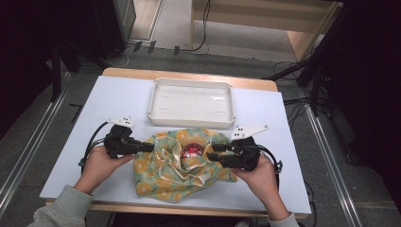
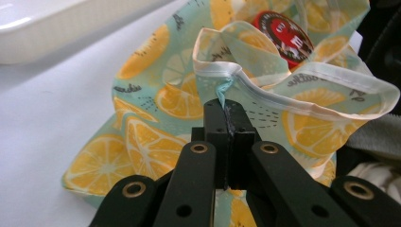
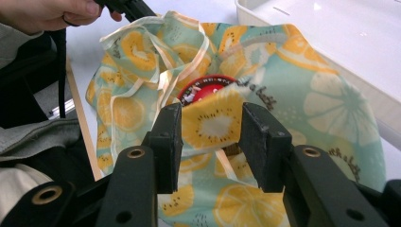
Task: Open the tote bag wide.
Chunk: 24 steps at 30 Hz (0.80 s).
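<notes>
Lying crosswise, mouth upward, the bag (image 1: 182,163) is pinched by left tool (image 2: 228,111); right tool (image 3: 210,137) spread.

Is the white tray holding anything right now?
No, in the high view the white tray at the far side of the table sits bare inside, while the fruit-print bag lies apart from it, nearer the person.

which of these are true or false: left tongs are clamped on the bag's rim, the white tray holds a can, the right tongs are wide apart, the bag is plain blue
1. The left tongs are clamped on the rim of the drawstring bag. True.
2. The white tray holds a can. False: nothing lies in it; a red-lidded item sits inside the bag.
3. The right tongs stand apart with a fold of the bag between them. True.
4. The bag is plain blue. False: it is light green with a citrus slice print.
</notes>
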{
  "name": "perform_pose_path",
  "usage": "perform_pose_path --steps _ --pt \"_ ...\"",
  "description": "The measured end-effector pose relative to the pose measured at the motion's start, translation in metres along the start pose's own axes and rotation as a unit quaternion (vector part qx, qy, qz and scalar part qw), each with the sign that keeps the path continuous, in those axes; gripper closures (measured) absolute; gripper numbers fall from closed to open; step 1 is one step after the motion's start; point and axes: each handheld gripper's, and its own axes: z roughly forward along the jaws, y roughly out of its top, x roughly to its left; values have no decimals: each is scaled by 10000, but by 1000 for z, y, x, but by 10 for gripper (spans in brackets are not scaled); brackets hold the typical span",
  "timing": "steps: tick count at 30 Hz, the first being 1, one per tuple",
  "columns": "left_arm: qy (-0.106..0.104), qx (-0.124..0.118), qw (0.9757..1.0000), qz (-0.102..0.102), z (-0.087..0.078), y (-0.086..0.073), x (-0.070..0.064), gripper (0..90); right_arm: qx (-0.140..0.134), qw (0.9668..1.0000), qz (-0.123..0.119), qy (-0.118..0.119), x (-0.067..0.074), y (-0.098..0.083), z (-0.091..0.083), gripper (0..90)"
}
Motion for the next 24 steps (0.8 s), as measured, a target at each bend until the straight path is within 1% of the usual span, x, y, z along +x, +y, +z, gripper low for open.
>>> perform_pose_path --steps 3,4,6,7,9,12,13,14,15,16,17,19,20,21,24 --pt "38 -64 10000 -33 -3 3 2 900 -9 10000 -52 40 3 5 3 610" --pt "81 -86 9999 -45 -4 4 2 900 -10 10000 -72 52 3 7 4 610" --pt "80 -131 9999 -65 -4 6 3 900 -25 9999 -136 97 7 12 6 610" --pt "78 -211 9997 -76 -6 10 4 900 -23 9997 -198 121 9 16 8 610" --pt "59 -284 9995 -88 -6 12 5 900 4 9995 -253 178 12 20 12 606" --pt "57 -330 9994 -84 -7 14 5 900 96 9992 -309 242 12 24 20 578" --pt "49 -327 9994 -74 -7 14 5 900 148 9990 -332 258 10 24 24 562" --pt "49 -327 9994 -74 -7 14 5 900 148 9990 -332 258 10 24 24 562" --pt "66 -353 9993 -74 -8 13 6 900 227 9990 -299 259 4 22 31 553" --pt "78 -372 9992 -99 -9 13 6 900 255 9990 -256 262 3 21 33 545" --pt "82 -401 9991 -118 -10 12 7 900 259 9990 -262 248 -1 20 36 535" --pt "85 -416 9990 -158 -12 11 10 900 324 9991 -199 181 -6 18 40 532" --pt "85 -416 9990 -158 -12 11 10 900 324 9991 -199 181 -6 18 40 532" --pt "84 -429 9988 -215 -13 9 13 900 306 9993 -163 112 -12 17 43 532" --pt "60 -465 9986 -249 -14 7 15 900 261 9996 -105 76 -18 18 47 538"
